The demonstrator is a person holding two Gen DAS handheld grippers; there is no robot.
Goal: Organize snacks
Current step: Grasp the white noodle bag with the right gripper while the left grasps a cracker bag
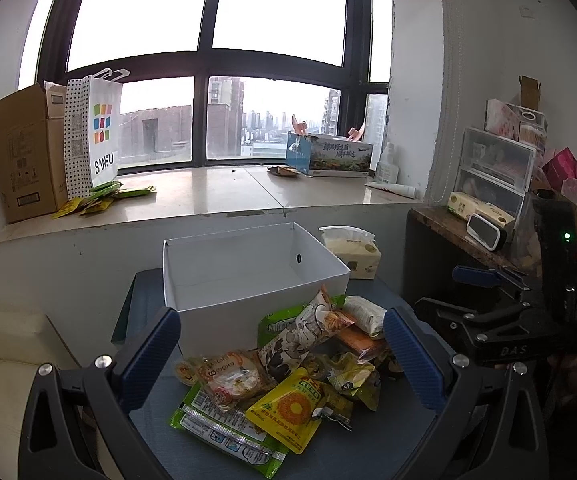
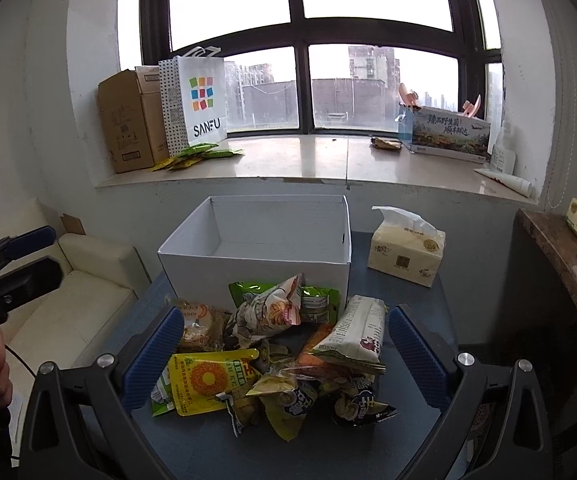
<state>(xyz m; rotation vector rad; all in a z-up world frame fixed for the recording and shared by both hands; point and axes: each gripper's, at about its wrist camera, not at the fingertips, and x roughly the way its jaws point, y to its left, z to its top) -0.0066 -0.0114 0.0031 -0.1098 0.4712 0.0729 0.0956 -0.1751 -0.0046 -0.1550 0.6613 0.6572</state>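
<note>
A pile of snack packets [image 1: 288,372] lies on a dark blue table [image 1: 368,452], in front of an open, empty white box [image 1: 224,312]. The pile includes a yellow sunflower-seed packet [image 1: 292,408] and a green packet [image 1: 224,436]. My left gripper [image 1: 280,356] is open and empty, above the pile's near side. In the right wrist view the same pile [image 2: 280,356] lies before the box [image 2: 256,276], with the yellow packet [image 2: 204,380] at the left and a white noodle packet [image 2: 356,332] at the right. My right gripper [image 2: 284,352] is open and empty over it.
A tissue pack [image 2: 406,252] stands right of the box. The windowsill [image 2: 308,160] holds a cardboard box [image 2: 128,124], a SANFU bag [image 2: 200,100], green sachets and a printed carton [image 2: 448,132]. A cream sofa [image 2: 68,300] is left; a cluttered wooden shelf [image 1: 468,232] is right.
</note>
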